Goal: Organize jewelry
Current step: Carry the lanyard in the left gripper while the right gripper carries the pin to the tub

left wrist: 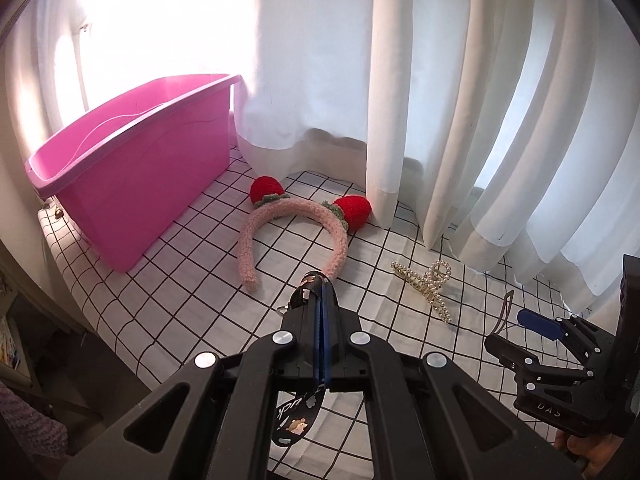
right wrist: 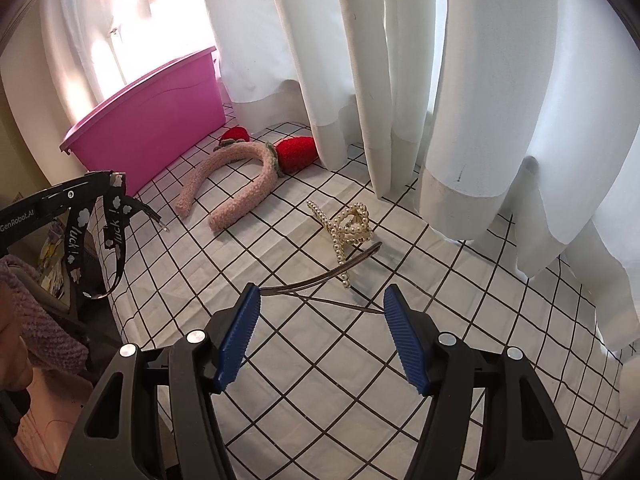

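My left gripper (left wrist: 322,292) is shut on a black "luck!" lanyard strap (left wrist: 294,420), held above the checked cloth; from the right wrist view the strap (right wrist: 76,248) hangs in loops from it. My right gripper (right wrist: 320,300) is open, with a thin metal snap hair clip (right wrist: 320,280) lying between its fingertips; that clip also shows in the left wrist view (left wrist: 505,310). A pearl claw clip (right wrist: 348,232) lies just beyond it. A pink fuzzy headband with red strawberries (left wrist: 296,216) lies near the pink bin (left wrist: 132,184).
White curtains (left wrist: 460,100) hang along the back and right, touching the cloth. The checked tablecloth (right wrist: 360,380) ends at a table edge on the left, with a chair and clutter below.
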The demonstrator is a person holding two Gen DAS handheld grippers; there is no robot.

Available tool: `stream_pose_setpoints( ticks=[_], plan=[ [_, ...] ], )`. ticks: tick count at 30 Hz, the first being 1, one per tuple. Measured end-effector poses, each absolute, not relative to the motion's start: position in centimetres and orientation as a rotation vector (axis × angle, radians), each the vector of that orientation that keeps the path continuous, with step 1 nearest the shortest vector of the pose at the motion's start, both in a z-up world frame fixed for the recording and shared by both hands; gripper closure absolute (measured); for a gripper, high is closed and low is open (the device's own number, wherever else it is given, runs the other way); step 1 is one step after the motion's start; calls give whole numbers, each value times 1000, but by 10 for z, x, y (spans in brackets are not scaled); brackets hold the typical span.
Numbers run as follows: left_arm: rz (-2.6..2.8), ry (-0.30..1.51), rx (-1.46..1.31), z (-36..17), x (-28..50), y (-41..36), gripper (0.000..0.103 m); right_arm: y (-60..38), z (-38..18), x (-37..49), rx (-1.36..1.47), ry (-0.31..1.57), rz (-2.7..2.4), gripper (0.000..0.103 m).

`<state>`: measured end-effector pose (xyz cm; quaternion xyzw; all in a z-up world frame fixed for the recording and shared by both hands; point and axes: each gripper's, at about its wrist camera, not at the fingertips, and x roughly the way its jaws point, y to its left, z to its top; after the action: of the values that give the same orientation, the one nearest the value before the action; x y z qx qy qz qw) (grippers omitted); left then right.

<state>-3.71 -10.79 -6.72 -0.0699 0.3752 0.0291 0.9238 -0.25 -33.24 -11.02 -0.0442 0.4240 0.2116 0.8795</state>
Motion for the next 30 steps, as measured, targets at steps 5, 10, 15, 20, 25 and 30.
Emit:
stream_pose_setpoints(
  ticks=[5, 10, 15, 20, 25, 30],
  plan=[
    [110, 748, -176, -51, -50, -91, 101, -324, -86, -4, -109, 845, 488, 41],
    [169, 726, -193, -27, -62, -70, 101, -310, -64, -1, -110, 810, 550, 41],
    [217, 699, -197, 0, -65, -42, 101, -283, -42, 4, -132, 779, 600, 41],
    [228, 654, -201, 26, -63, -4, 101, -250, -18, 15, -124, 750, 618, 41],
    [190, 608, -178, 49, -45, 44, 101, -208, 6, 31, -82, 713, 588, 41],
    [126, 584, -140, 69, -13, 98, 101, -154, 26, 50, -48, 682, 553, 41]
  ],
)
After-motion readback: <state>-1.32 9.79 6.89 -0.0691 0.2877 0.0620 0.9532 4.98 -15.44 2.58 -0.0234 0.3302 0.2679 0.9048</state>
